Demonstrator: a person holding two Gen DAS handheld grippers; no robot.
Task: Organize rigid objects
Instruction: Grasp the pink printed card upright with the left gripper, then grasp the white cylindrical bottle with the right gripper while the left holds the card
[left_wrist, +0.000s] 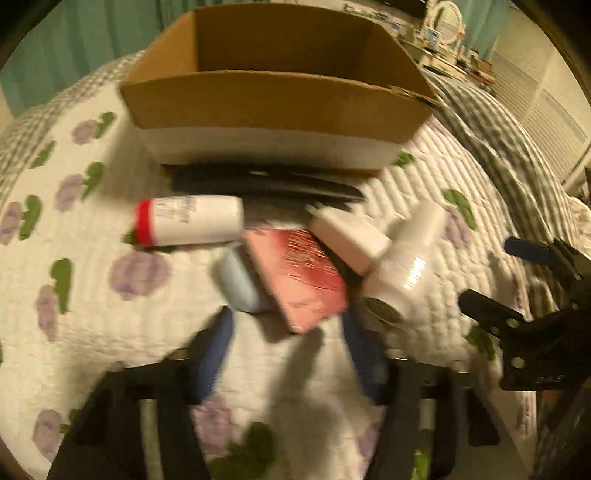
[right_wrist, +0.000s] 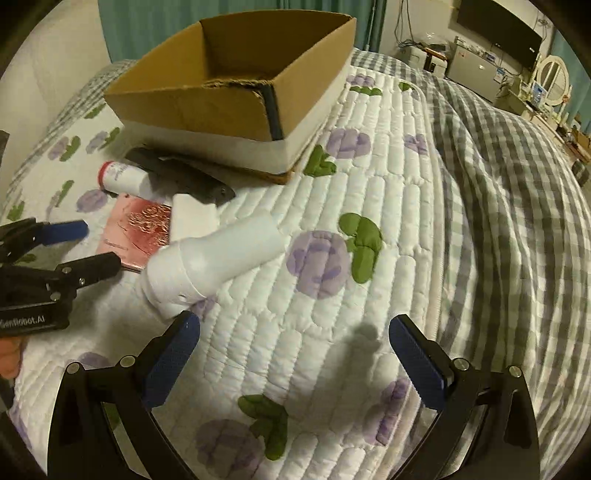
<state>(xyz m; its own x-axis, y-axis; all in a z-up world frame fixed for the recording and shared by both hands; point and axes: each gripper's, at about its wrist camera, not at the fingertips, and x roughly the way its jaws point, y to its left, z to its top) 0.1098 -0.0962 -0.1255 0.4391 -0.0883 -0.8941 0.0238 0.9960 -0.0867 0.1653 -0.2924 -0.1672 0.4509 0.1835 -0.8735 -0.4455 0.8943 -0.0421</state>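
Left tool (left_wrist: 288, 354) open, empty, near pink box (left_wrist: 295, 277); right tool (right_wrist: 293, 350) wide open, empty, beside white bottle (right_wrist: 218, 258).

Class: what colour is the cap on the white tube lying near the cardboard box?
Red cap; clearest in the left wrist view.

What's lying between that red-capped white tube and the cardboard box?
A flat dark object lies between the red-capped tube and the cardboard box, partly tucked under the box. Both views show it; blur hides what it is.
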